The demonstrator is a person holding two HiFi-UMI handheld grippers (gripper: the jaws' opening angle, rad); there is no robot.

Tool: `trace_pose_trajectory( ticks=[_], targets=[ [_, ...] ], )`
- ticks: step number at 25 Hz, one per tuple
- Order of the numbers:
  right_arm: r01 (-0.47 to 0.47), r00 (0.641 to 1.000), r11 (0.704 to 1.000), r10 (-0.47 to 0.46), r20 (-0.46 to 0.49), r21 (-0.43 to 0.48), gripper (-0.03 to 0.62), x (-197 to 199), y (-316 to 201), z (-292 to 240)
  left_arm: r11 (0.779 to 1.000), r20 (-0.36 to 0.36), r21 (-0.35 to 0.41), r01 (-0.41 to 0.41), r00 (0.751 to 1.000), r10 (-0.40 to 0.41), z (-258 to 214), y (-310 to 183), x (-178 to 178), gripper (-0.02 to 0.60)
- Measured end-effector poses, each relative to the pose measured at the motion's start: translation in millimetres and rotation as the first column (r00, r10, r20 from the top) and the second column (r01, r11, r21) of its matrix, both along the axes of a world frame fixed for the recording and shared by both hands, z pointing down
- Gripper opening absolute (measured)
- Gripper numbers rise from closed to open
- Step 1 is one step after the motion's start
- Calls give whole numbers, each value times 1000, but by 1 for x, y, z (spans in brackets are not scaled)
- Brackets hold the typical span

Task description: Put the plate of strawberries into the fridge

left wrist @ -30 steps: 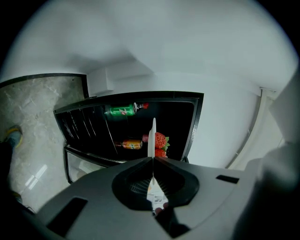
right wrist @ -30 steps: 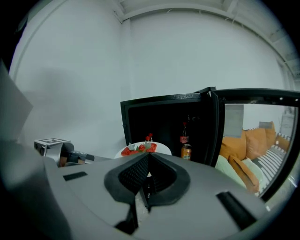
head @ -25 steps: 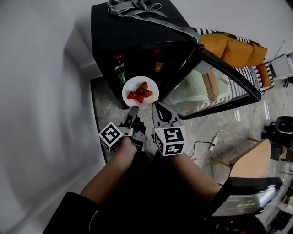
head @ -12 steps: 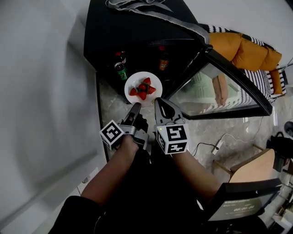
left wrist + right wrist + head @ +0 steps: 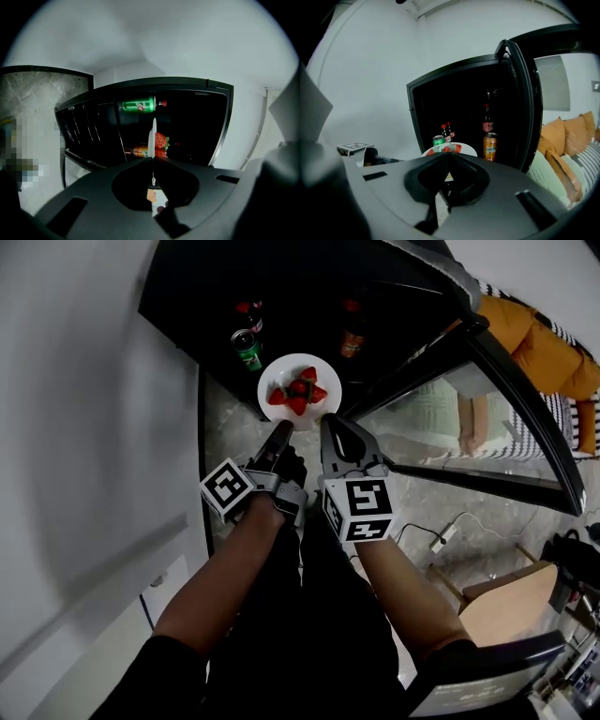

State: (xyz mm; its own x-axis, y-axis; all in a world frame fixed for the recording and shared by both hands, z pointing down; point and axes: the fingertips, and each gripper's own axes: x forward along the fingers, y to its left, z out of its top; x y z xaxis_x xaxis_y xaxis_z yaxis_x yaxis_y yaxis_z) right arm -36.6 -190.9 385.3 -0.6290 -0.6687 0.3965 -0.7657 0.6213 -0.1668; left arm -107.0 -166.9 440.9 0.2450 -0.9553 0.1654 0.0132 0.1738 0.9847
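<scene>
Both grippers are clamped on the same plate [image 5: 302, 404]. The left gripper [image 5: 281, 426] has its jaws shut tight on the near rim. From its own view the plate [image 5: 153, 133] shows edge-on as a thin white line running up out of the jaws, with a couple of strawberries [image 5: 161, 139] poking out on the right side of it. The right gripper [image 5: 328, 420] bites the rim just beside the left one, and its jaws are closed down on the plate's edge too [image 5: 465, 149].

The plate is up in the air right at the mouth of the open black fridge [image 5: 197, 287], with about five strawberries [image 5: 298, 392] piled in the middle. Can't really tell if it has crossed the threshold.

Inside the fridge there's a green can [image 5: 438, 140], two small bottles with red caps [image 5: 446, 129] behind it, an orange can [image 5: 490, 146] and a dark bottle [image 5: 488, 119] behind that. The glass door [image 5: 469, 399] hangs open on the right. Marble-looking floor [image 5: 220, 442] underneath, orange cushions [image 5: 544, 343] off past the door.
</scene>
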Motion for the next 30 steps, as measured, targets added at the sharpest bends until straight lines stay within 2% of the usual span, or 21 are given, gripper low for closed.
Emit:
trace_pose_trajectory(
  ticks=[6, 15, 30],
  targets=[
    [11, 999, 1000, -11, -34, -1, 5, 1, -17, 27, 999, -19, 23, 43, 999, -42, 26, -18, -1, 11],
    [-14, 999, 1000, 13, -29, -14, 5, -3, -39, 59, 997, -31, 35, 75, 997, -74, 51, -40, -5, 11],
    [-54, 998, 997, 52, -37, -51, 5, -3, -68, 112, 997, -22, -6, 78, 997, -78, 105, -65, -11, 11]
  ],
)
